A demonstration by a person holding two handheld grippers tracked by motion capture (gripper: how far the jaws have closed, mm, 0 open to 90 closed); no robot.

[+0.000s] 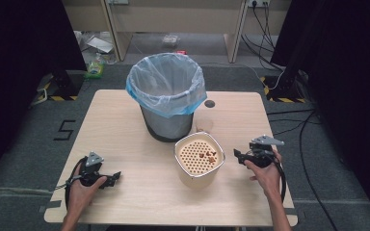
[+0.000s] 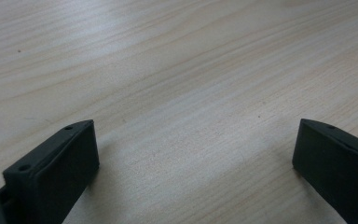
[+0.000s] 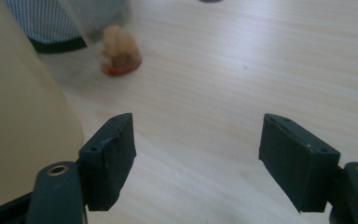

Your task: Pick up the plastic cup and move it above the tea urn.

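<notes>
Cream strainer pot (image 1: 199, 161) sits mid-table (image 1: 125, 120) before the lined bin (image 1: 167, 96) (scraps inside, likely bound there); left tool (image 1: 111, 179) and right tool (image 1: 239, 157) flank it, both spread, empty.

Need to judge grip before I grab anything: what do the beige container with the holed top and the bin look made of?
Beige container: looks like smooth matte plastic, moulded with a perforated insert, though glazed ceramic is possible. Bin: seemingly grey metal mesh, given the fine grid on its wall, lined with a thin translucent bluish plastic bag folded over the rim.
</notes>
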